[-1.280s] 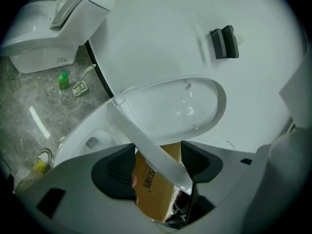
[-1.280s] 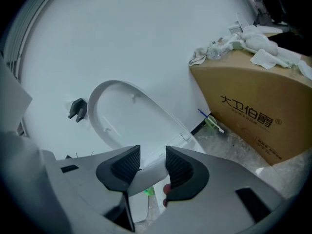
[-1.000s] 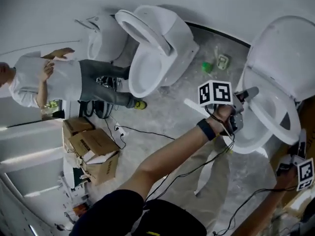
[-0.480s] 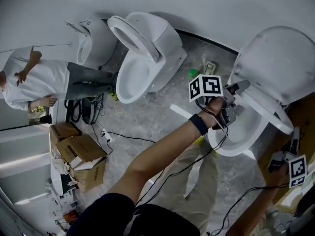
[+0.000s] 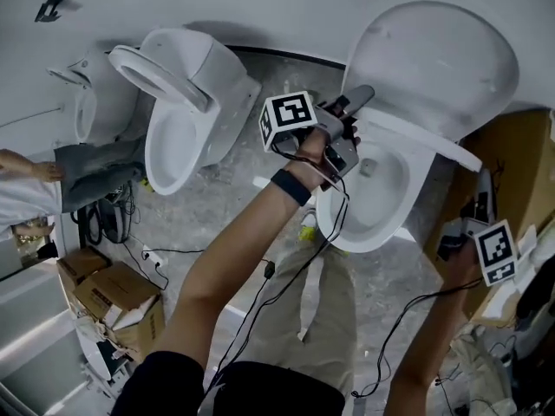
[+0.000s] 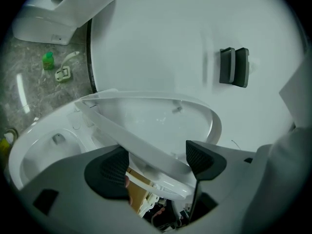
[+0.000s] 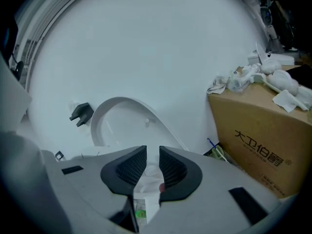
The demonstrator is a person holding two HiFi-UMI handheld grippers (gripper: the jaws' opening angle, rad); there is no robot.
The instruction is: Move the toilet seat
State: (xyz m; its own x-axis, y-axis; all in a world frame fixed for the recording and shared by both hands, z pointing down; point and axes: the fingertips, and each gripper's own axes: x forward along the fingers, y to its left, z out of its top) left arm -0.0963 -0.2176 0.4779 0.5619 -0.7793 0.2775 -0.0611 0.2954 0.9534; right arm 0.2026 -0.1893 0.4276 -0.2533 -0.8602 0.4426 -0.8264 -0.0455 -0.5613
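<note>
A grey marbled floor (image 5: 230,206) runs up to a plain white wall (image 5: 260,7), with several white toilets standing along it, so this looks more like a storeroom or test space than a working bathroom. The toilet seat (image 5: 416,141) belongs to the toilet on the right. It stands tilted partway up, clear of the bowl (image 5: 381,202) at its front but not yet back against the lid (image 5: 434,59), which is already raised. The left gripper (image 5: 351,115) reaches in from the bowl's side, and its jaws pinch the seat's ring, one pad under the rim and one over it. Holding the edge this way probably lets the seat swing on its hinge without slipping. The right gripper (image 5: 477,211) hangs low beside the cardboard box (image 5: 520,154), well apart from the seat and apparently kept out of the way. Its jaws are drawn almost together with only a slit between them. Something white shows through the slit, but I cannot tell whether it is pinched. A second toilet (image 5: 191,94) stands open to the left, near another person (image 5: 26,202) at the edge.
</note>
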